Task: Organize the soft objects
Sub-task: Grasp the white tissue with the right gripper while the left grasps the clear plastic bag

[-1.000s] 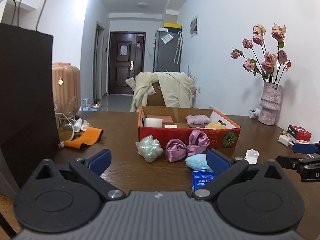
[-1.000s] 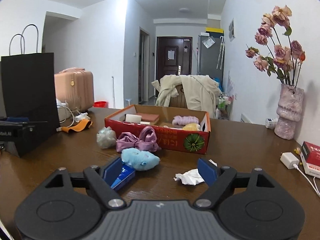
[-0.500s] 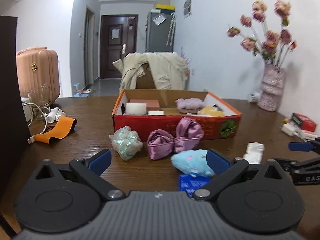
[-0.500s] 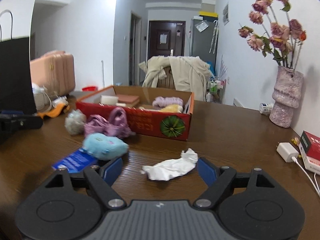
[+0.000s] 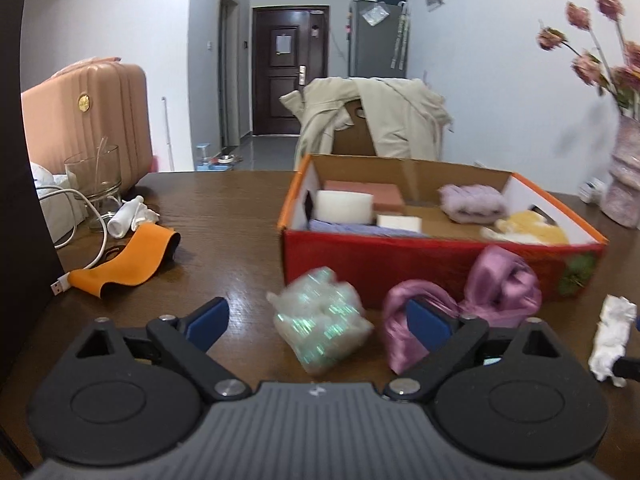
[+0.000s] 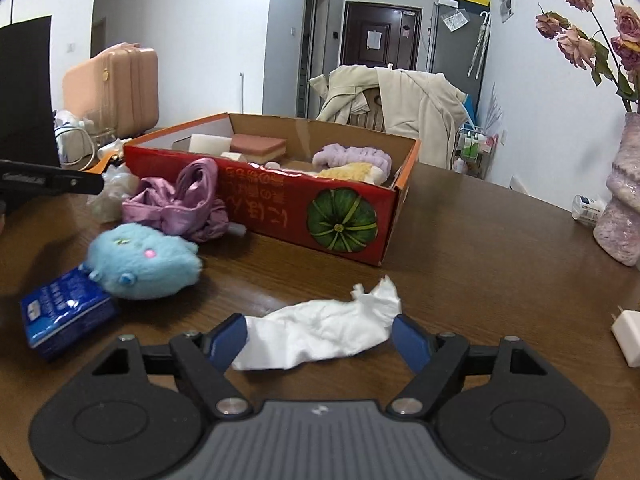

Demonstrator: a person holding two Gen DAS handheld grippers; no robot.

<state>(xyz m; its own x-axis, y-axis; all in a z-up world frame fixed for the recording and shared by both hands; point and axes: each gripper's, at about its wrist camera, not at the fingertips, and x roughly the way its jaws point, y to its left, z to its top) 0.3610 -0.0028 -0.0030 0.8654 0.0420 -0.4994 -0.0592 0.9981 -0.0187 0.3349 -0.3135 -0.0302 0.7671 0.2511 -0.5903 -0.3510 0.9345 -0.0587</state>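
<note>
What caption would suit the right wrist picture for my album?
Open right gripper, jaws just closing, straddles a crumpled white tissue on the wooden table before a red box.

Off to your left stand a pink suitcase [image 5: 86, 120] and a glass [image 5: 94, 178]; a beige coat [image 5: 376, 110] drapes a chair, and a vase [image 6: 620, 200] sits right.

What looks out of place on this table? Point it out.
A crumpled white tissue lies loose on the table, between the right gripper's open fingers. It reads as litter among the soft items still outside the red box.
</note>
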